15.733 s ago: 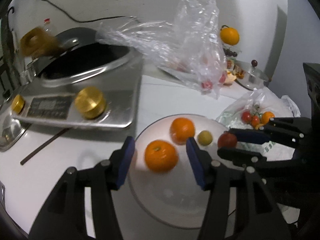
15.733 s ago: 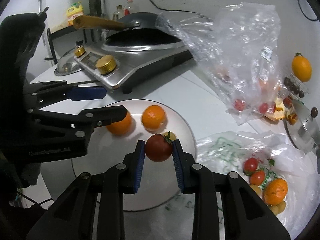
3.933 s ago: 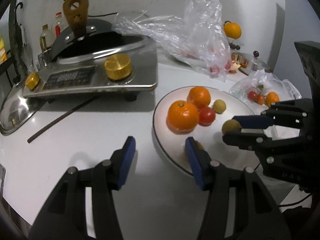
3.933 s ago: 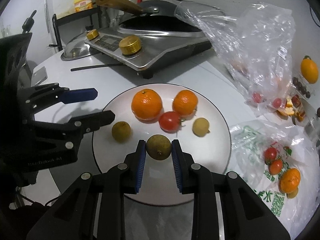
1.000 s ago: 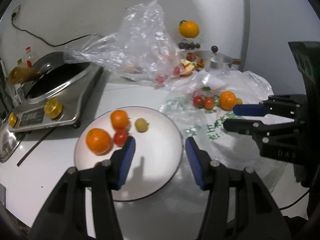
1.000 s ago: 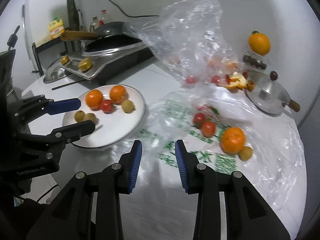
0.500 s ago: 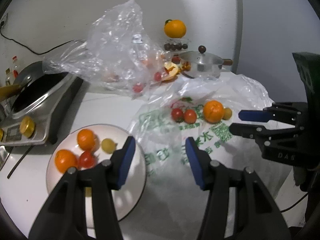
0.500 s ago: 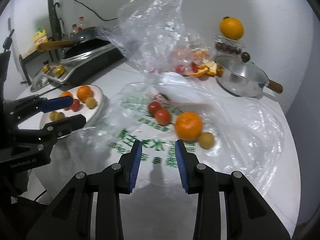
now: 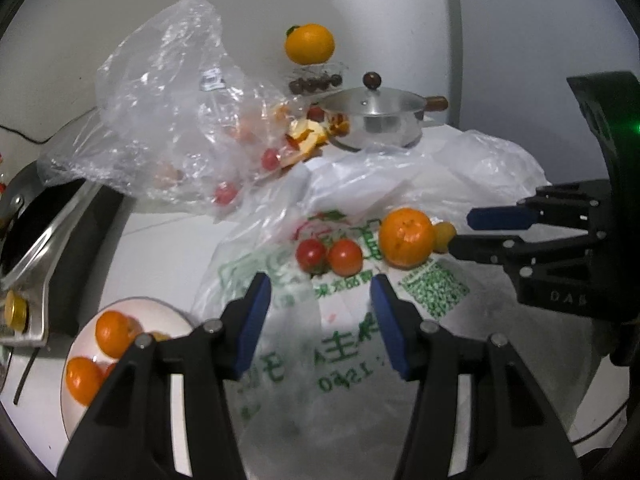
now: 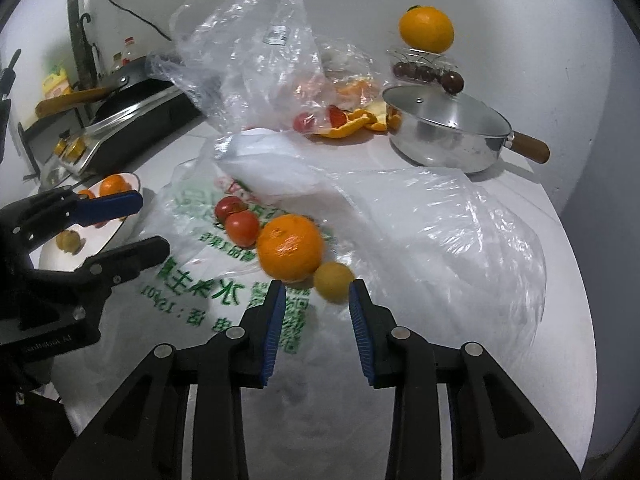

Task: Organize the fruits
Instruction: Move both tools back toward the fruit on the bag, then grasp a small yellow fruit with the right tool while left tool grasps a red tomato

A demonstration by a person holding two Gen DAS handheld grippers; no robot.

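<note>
On a white plastic bag with green print (image 9: 320, 344) lie an orange (image 9: 406, 237), two tomatoes (image 9: 328, 255) and a small yellow fruit (image 9: 444, 236). My left gripper (image 9: 320, 296) is open, just short of the tomatoes. My right gripper (image 10: 316, 300) is open, its tips right before the yellow fruit (image 10: 333, 281), with the orange (image 10: 290, 253) to its left. The right gripper also shows in the left wrist view (image 9: 464, 232), beside the yellow fruit. A white plate (image 9: 68, 404) at lower left holds oranges (image 9: 114, 334) and other fruit.
A clear plastic bag (image 9: 168, 120) with tomatoes and peel stands behind. A lidded steel pan (image 9: 374, 120) sits at the back, with a large orange (image 9: 309, 44) on a glass dish behind it. A cooker with a wok (image 9: 44, 216) is at the left.
Both grippers have swung right, away from the plate, and closed in on the fruit on the printed bag. Both are empty; the brown fruit held earlier lies on the plate.
</note>
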